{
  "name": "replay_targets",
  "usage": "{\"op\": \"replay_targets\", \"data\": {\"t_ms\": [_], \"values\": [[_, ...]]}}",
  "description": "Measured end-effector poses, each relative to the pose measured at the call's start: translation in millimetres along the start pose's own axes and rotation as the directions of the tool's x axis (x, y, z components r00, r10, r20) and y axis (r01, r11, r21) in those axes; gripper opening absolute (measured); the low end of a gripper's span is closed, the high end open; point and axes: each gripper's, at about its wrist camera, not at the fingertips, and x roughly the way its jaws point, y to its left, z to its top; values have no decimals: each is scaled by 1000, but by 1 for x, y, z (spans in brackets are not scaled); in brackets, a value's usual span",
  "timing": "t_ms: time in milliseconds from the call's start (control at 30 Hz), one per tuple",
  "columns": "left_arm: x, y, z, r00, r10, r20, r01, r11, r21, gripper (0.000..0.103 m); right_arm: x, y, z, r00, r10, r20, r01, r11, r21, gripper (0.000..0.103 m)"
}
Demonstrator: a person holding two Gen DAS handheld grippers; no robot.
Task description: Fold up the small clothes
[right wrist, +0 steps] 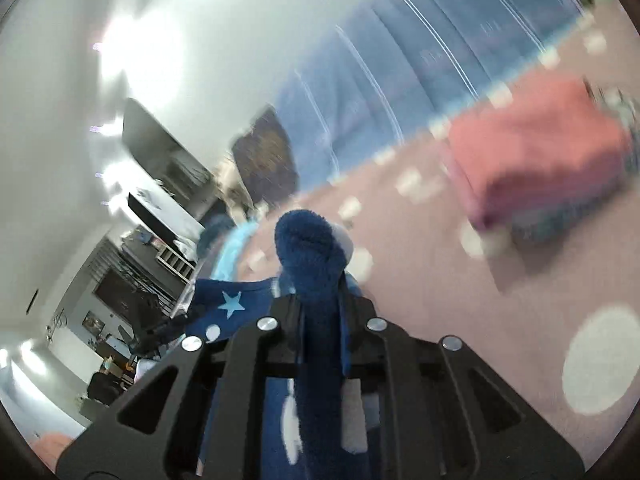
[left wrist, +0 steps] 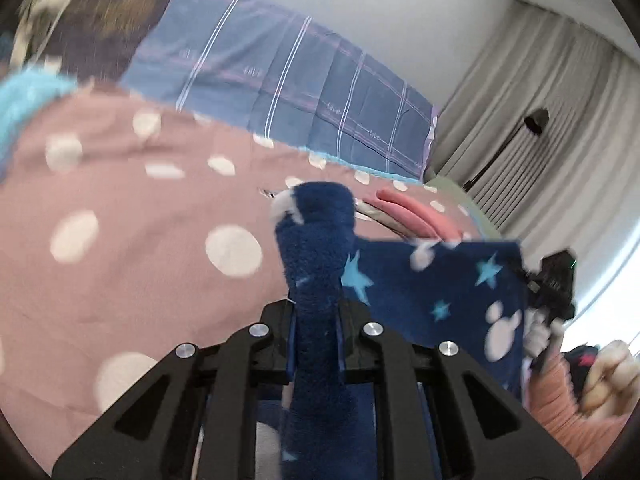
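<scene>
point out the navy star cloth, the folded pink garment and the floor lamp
navy star cloth (left wrist: 432,280), left wrist view, its spread starred panel
folded pink garment (right wrist: 540,152), right wrist view, its top face
floor lamp (left wrist: 536,120), left wrist view, its black head

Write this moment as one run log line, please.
left claw: shut on blue cloth | right claw: shut on blue cloth | cloth: stretched between both, above dotted sheet | pink stack: on sheet

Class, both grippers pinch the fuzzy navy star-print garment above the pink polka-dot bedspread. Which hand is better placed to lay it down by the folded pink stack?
Probably right. The right gripper, shut on the fuzzy navy star-print garment, looks straight towards the folded pink stack; the left gripper sees it only beyond the garment.
</scene>
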Motion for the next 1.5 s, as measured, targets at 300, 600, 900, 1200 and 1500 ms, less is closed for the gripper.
{"op": "replay_targets", "data": {"t_ms": [300,600,900,1200,1500], "values": [[67,66,-37,968,147,-204,-172,979,-113,34,74,-66,-34,908,-345,-236,363,931,37,29],[-42,-14,-57,995,94,-20,-94,996,-5,55,-35,-18,-57,928,-361,-94,362,932,-7,40],[-14,-73,-132,927,340,-159,-301,927,224,58,-79,7,-175,950,-239,-199,250,968,30,41],[-11,-223,-115,989,91,-117,-35,910,412,59,-110,10,-197,971,-174,-167,185,981,55,41],[98,-343,-178,911,-42,-411,257,836,485,59,-136,-18,-168,887,-452,-92,456,890,21,27]]}}
